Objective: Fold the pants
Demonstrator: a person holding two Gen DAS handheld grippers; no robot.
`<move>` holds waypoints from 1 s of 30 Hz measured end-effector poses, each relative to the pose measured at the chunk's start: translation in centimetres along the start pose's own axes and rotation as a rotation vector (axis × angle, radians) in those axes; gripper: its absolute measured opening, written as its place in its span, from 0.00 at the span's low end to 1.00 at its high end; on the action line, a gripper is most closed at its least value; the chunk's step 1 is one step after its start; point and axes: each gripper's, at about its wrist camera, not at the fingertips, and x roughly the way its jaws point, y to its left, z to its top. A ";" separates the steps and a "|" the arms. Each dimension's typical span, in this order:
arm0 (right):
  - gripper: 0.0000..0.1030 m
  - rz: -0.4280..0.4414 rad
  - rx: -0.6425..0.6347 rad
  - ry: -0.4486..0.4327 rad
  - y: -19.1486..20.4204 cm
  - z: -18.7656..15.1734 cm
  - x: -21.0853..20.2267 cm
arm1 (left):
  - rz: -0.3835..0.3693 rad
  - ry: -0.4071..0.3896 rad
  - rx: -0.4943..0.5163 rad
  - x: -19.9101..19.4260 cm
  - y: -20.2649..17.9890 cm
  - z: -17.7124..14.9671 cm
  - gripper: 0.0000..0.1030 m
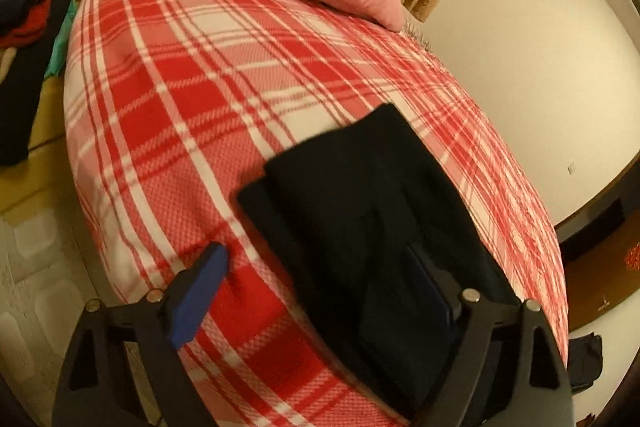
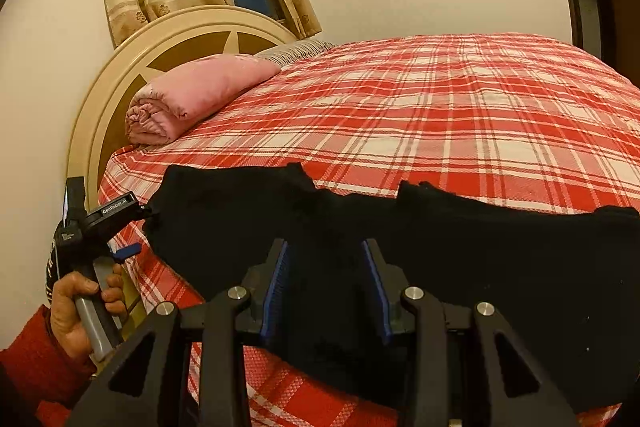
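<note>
The black pants (image 2: 440, 267) lie on the bed (image 2: 460, 115), near the edge closest to me, on the red and white checked blanket (image 1: 192, 99); they look folded over already, because I see one layer on top of another in my left view, so I think the fold is partly done.

My left gripper (image 1: 324, 287) has its jaws wide apart; one blue pad (image 1: 198, 297) sits over the bare blanket and the other is down by the dark cloth; I cannot tell if that one touches the cloth; nothing is pinched, so I hold nothing there. My hand (image 2: 86, 301) keeps this tool at the pants' end nearest the headboard (image 2: 132, 67), maybe to press that end flat.

My right gripper (image 2: 326, 287) hangs over the middle of the pants; its jaws are partly open with black cloth showing between them; I think it is not gripping.

A rolled pink quilt (image 2: 192, 95) rests up by the headboard, well apart from the pants, so it is not in my way; next I may need to pick up one end and bring it over.
</note>
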 end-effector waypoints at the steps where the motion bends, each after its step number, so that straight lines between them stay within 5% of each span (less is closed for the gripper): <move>1: 0.38 0.001 0.002 0.002 -0.1 0.0 0.0 | 0.010 -0.004 0.016 0.1 -0.4 -0.1 0.89; 4: 0.38 0.002 0.004 0.009 -0.1 -0.1 0.1 | -0.005 -0.016 0.013 0.0 -0.7 0.2 0.83; 6: 0.38 -0.001 0.002 0.010 -0.1 -0.2 0.1 | -0.054 -0.014 -0.007 0.1 -0.6 0.7 0.67; 7: 0.38 0.000 0.004 0.009 -0.1 -0.2 0.0 | -0.061 -0.004 -0.004 0.2 -0.6 0.8 0.67; 11: 0.38 -0.001 0.012 0.011 -0.2 -0.2 -0.1 | -0.046 -0.026 0.009 -0.1 -0.4 0.7 0.39; 20: 0.38 0.003 0.023 0.018 -0.4 -0.3 -0.1 | -0.071 -0.018 -0.053 0.2 0.7 0.5 0.45; 22: 0.38 0.001 0.023 0.015 -0.4 -0.4 -0.2 | -0.060 -0.021 -0.054 0.2 0.4 0.6 0.37; 23: 0.38 -0.003 0.023 0.011 -0.4 -0.3 -0.3 | -0.063 -0.026 -0.041 0.2 0.2 0.7 0.21; 24: 0.38 -0.007 0.025 0.005 -0.4 -0.3 -0.5 | -0.088 -0.019 -0.004 0.3 -0.3 0.8 0.17; 30: 0.38 -0.059 0.119 -0.015 -3.0 -0.1 -1.1 | -0.107 -0.074 0.173 -1.5 -3.9 1.1 0.16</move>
